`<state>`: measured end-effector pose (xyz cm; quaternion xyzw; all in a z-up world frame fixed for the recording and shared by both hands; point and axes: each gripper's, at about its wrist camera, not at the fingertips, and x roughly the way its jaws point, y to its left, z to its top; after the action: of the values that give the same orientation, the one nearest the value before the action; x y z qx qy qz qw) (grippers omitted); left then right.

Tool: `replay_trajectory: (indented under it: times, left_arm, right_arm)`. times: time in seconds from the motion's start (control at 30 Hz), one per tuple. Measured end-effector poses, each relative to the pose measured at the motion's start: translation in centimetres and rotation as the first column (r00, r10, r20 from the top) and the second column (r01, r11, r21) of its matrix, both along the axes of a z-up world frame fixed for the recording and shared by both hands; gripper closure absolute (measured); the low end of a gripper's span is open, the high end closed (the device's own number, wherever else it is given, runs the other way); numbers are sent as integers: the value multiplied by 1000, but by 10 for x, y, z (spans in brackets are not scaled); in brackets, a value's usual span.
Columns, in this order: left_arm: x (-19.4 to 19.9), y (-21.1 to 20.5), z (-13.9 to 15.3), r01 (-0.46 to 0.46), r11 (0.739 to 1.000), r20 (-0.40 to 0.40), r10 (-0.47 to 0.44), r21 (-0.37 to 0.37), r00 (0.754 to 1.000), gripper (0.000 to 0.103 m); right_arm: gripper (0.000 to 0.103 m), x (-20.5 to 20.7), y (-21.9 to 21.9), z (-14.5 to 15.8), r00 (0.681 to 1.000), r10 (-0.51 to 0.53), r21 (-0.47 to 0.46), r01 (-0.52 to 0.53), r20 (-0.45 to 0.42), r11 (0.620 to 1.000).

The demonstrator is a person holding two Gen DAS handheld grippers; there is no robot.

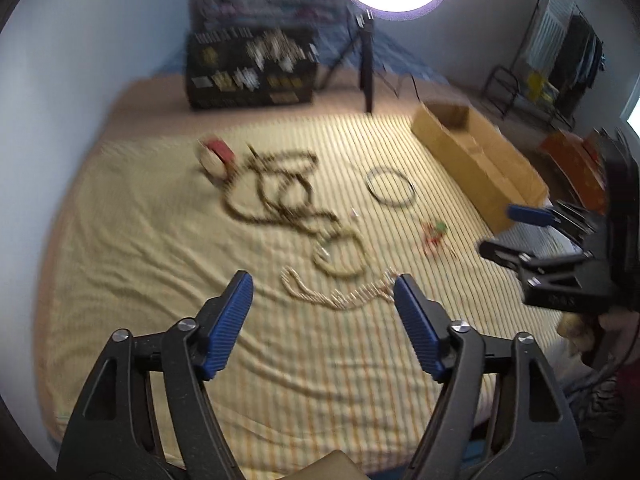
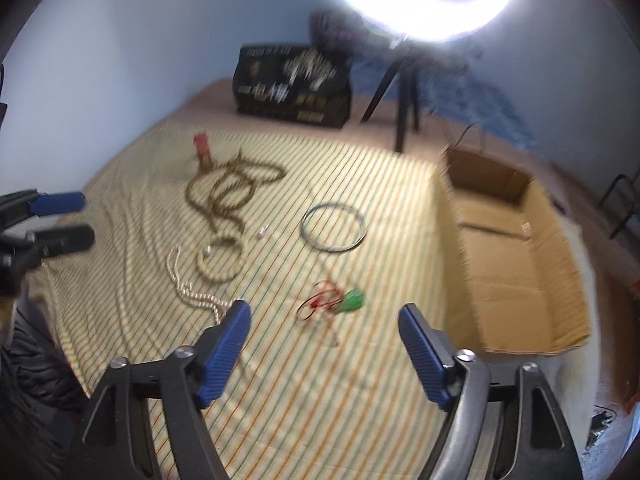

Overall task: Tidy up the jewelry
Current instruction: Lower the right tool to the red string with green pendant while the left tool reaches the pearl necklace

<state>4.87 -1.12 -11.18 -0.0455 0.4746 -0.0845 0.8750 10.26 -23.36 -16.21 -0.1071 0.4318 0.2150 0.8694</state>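
Observation:
Jewelry lies spread on a yellow striped bedsheet [image 1: 140, 248]. A long brown bead necklace [image 1: 276, 188] tangles at the middle, with a beaded bracelet [image 1: 340, 258] below it. A pale pearl strand [image 1: 332, 296] lies just beyond my left gripper [image 1: 323, 292], which is open and empty above the sheet. A thin metal ring [image 2: 334, 228] and a red cord with a green pendant [image 2: 352, 300] lie ahead of my right gripper [image 2: 324, 314], open and empty too. A red and white piece [image 1: 214, 156] sits at the back left.
An open cardboard box [image 2: 516, 256] lies along the right side of the bed. A black display case [image 1: 248, 68] of jewelry stands at the back by the wall. A ring light on a tripod [image 1: 366, 68] stands behind the sheet. Clothes hang far right.

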Motion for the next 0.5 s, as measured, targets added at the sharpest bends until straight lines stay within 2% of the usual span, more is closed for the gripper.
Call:
replay_trajectory:
  times: [0.1, 0.23, 0.3, 0.5]
  left_arm:
    - [7, -11, -23, 31, 1000, -79, -31, 2, 996, 41]
    - [15, -14, -48, 31, 999, -161, -33, -14, 986, 42]
    - [19, -15, -59, 27, 999, -200, -33, -31, 979, 46]
    - [29, -16, -76, 12, 999, -236, -21, -40, 971, 47]
  right_arm:
    - [41, 10, 6, -17, 998, 29, -18, -30, -55, 999]
    - [44, 22, 6, -36, 993, 15, -45, -21, -113, 999]
    - [45, 26, 4, -40, 991, 9, -46, -16, -133, 999]
    - [46, 37, 1, -48, 986, -2, -35, -4, -164, 999]
